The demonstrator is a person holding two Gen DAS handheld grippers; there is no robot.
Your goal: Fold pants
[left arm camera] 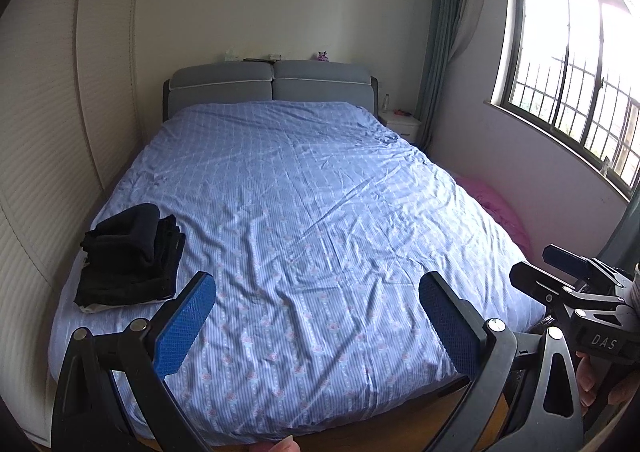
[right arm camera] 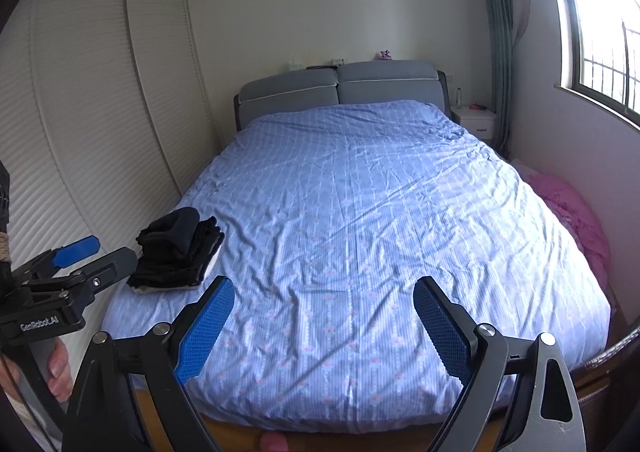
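A stack of folded black pants (left arm camera: 132, 256) lies on the near left corner of the bed (left arm camera: 304, 188), on a bit of white cloth; it also shows in the right wrist view (right arm camera: 178, 252). My left gripper (left arm camera: 318, 292) is open and empty, held above the foot of the bed, right of the stack. My right gripper (right arm camera: 324, 298) is open and empty too, above the foot of the bed (right arm camera: 360, 192). The right gripper's body shows at the right of the left wrist view (left arm camera: 576, 292); the left gripper's body shows at the left of the right wrist view (right arm camera: 68, 272).
The bed has a blue patterned cover and a grey padded headboard (left arm camera: 272, 86). White louvred wardrobe doors (left arm camera: 52, 124) run along its left side. A pink blanket (left arm camera: 500, 212) lies beside its right edge. A white nightstand (left arm camera: 402, 126), curtains and a barred window (left arm camera: 580, 72) stand at the right.
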